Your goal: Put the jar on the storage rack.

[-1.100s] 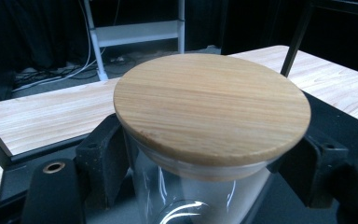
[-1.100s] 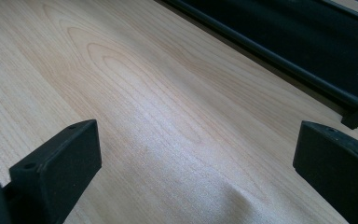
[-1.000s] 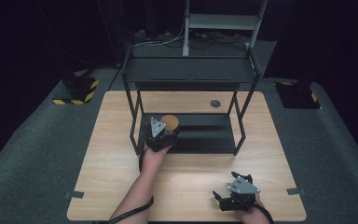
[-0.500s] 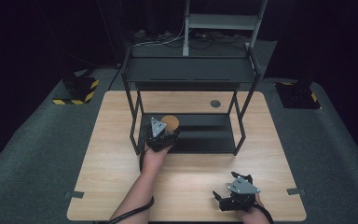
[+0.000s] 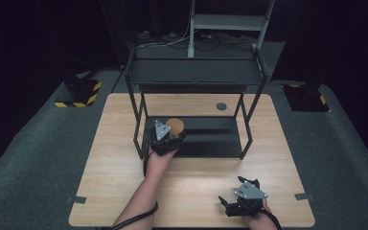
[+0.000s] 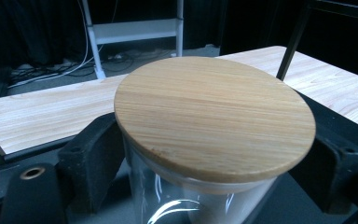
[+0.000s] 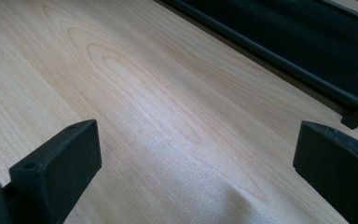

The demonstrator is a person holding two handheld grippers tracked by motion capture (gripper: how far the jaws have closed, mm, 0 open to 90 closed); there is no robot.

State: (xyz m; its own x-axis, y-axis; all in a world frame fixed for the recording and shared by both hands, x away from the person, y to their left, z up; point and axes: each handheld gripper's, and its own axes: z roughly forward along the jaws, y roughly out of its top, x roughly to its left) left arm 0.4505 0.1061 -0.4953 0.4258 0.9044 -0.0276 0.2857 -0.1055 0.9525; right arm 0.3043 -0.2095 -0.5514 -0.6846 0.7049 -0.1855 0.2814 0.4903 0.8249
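1. Presently, the glass jar (image 6: pixel 168 205) with a round wooden lid (image 6: pixel 214 116) stands on the lower shelf (image 5: pixel 211 139) of the black rack (image 5: pixel 194 72).
2. Left gripper (image 5: pixel 165 139): its jaws have just been opening; the jar sits between them, the pads now slightly clear of the glass.
3. Right gripper (image 5: pixel 230 207): jaws wide apart, holding nothing, low over the wooden table (image 7: pixel 144 93), well apart from the jar.
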